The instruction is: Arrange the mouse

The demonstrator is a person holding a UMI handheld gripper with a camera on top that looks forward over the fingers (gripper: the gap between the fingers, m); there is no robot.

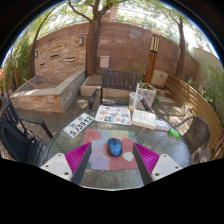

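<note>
A small blue computer mouse [114, 147] lies on a pale, pink-tinted mouse mat [112, 156] on a round stone table [170, 165]. My gripper [113, 157] is open. Its two fingers with magenta pads [79, 156] stand wide apart at either side of the mat. The mouse lies between the fingertips and slightly ahead of them, with a clear gap on both sides. Neither finger touches it.
A patio lies beyond the table: a brick wall [120, 45], a bench [118, 84], dark metal chairs [22, 135] at the left and right, a printed sign [80, 124] and boards [114, 115] on the ground, a clear bin [143, 96], and a tree [95, 30].
</note>
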